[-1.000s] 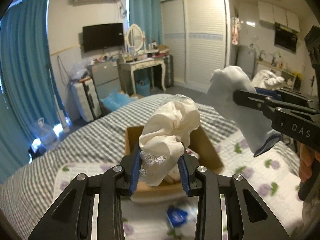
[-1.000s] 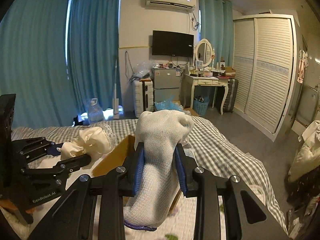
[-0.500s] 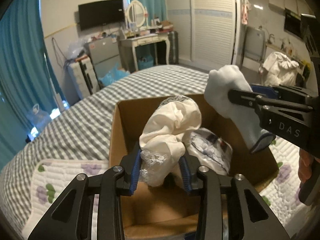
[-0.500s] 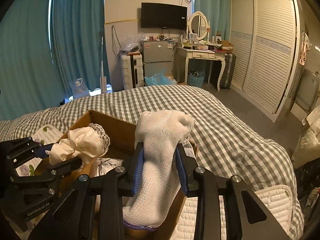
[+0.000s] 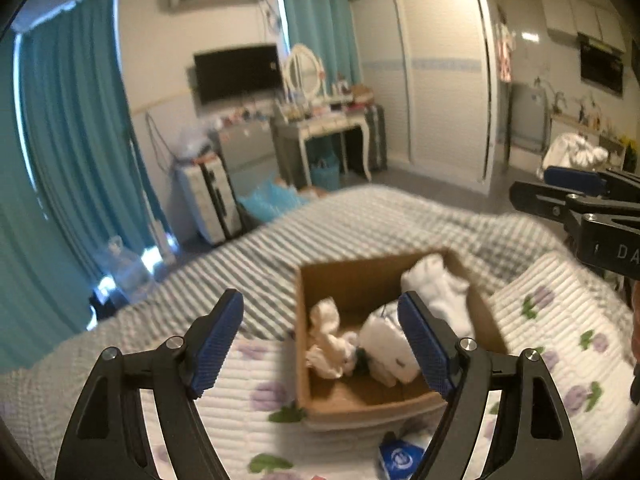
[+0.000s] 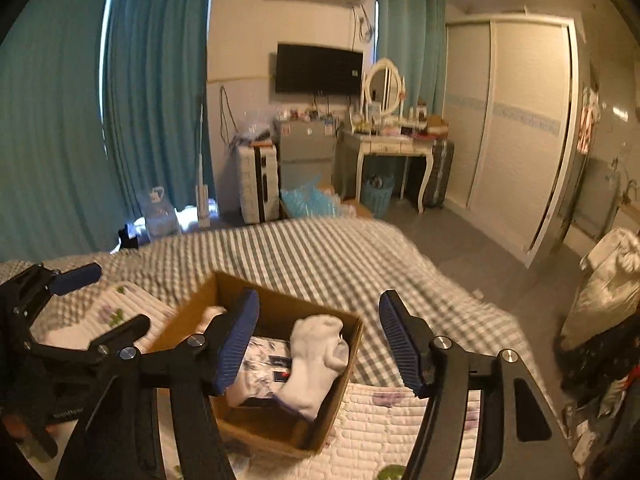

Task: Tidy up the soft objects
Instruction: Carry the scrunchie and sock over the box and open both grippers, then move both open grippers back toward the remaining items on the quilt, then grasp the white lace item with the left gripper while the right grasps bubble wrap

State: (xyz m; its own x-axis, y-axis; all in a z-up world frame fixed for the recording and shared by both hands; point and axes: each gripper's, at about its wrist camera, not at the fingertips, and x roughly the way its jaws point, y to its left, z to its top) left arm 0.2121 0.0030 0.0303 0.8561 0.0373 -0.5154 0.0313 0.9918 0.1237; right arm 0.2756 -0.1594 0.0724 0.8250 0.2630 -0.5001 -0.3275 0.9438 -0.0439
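Note:
A brown cardboard box [image 5: 352,276] sits on the bed; it also shows in the right wrist view [image 6: 340,392]. Inside lie a cream lace cloth [image 5: 326,340], a white knit sock [image 5: 440,292] and a white packet [image 5: 384,340]. In the right wrist view the sock [image 6: 316,356] leans against the box's right wall, beside the packet [image 6: 260,364]. My left gripper [image 5: 320,332] is open and empty above the box. My right gripper [image 6: 318,340] is open and empty above the box too.
The bed has a grey checked cover [image 6: 320,252] and a white quilted pad with purple flowers [image 5: 560,320]. A blue-and-white packet [image 5: 400,458] lies in front of the box. A dressing table [image 6: 392,148], suitcase and wardrobe stand beyond the bed.
Both grippers opened and let go: the cream cloth and the white sock dropped into the box. Both grippers have risen and pulled back from the box.

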